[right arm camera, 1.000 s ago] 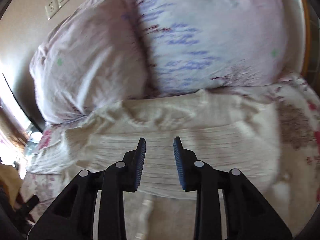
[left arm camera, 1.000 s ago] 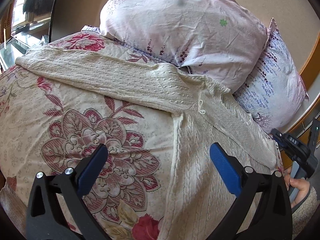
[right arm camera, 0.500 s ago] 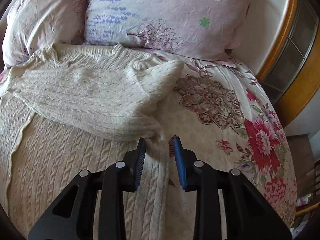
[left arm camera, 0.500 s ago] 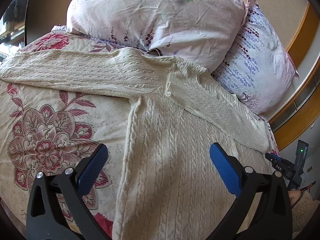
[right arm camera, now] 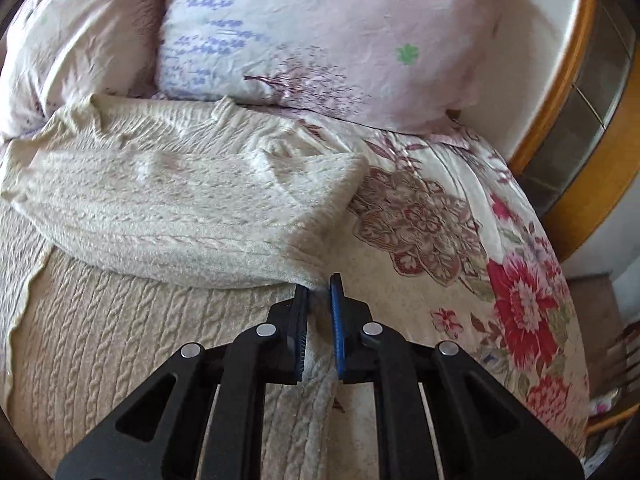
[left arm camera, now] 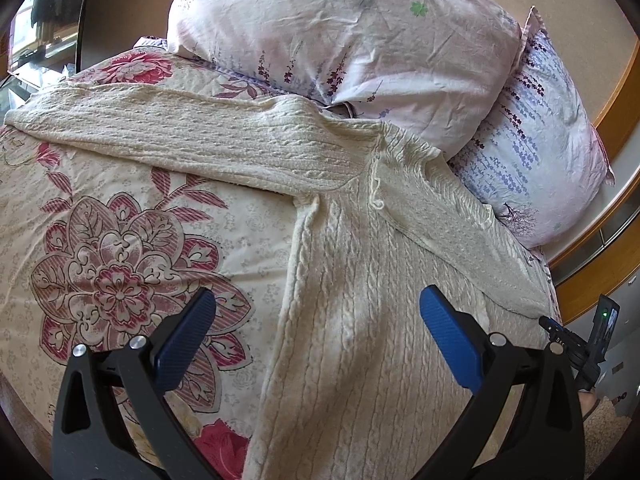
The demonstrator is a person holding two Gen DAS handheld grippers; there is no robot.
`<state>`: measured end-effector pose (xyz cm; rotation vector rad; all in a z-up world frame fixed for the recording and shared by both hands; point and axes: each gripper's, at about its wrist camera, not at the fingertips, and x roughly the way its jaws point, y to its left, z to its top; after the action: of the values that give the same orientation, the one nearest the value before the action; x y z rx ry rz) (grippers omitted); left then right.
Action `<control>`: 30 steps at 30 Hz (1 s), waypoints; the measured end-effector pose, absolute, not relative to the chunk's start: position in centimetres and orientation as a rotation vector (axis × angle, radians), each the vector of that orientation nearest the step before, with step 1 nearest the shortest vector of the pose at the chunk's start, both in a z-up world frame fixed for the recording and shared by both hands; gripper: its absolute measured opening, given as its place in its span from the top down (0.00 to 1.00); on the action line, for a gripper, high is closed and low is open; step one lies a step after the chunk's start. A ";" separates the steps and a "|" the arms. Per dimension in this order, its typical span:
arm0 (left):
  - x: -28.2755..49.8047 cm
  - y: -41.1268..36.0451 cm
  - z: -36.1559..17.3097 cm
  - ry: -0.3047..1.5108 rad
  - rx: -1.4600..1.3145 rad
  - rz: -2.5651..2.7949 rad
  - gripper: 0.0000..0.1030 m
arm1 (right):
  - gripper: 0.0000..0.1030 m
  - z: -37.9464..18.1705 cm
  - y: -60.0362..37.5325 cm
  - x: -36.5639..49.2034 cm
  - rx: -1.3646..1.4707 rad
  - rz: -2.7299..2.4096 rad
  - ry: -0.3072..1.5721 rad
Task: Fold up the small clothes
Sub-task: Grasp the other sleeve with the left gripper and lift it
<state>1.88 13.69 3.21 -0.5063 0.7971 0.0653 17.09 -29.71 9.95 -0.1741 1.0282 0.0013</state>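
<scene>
Right gripper (right arm camera: 319, 286) has just closed, pinching the sweater (right arm camera: 168, 208).

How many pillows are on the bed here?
2. The pink floral pillow lies at the bed's head above the sweater's collar; the lavender-print pillow leans beside it toward the wooden bed frame. More could be hidden behind.
</scene>
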 end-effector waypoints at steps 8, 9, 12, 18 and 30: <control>2.4 16.1 3.2 0.801 -0.553 0.119 0.02 | 0.71 9.7 -32.6 16.2 0.158 -0.169 1.054; 2.4 16.5 3.3 0.795 -0.558 0.129 0.02 | 0.71 10.2 -32.7 15.9 0.139 -0.206 1.040; 2.5 17.8 3.4 0.781 -0.576 0.160 0.02 | 0.71 12.2 -33.2 14.8 0.119 -0.301 0.968; 3.5 20.0 2.8 0.810 -0.639 0.192 0.02 | 0.71 13.3 -28.3 18.0 0.102 -0.026 0.940; 4.9 26.0 2.3 0.805 -0.769 0.273 0.02 | 0.55 9.1 -23.1 20.3 0.049 0.034 1.076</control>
<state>4.86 25.96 2.30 -0.7695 0.8050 0.2728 20.31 -23.13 9.11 0.0488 1.0756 0.0337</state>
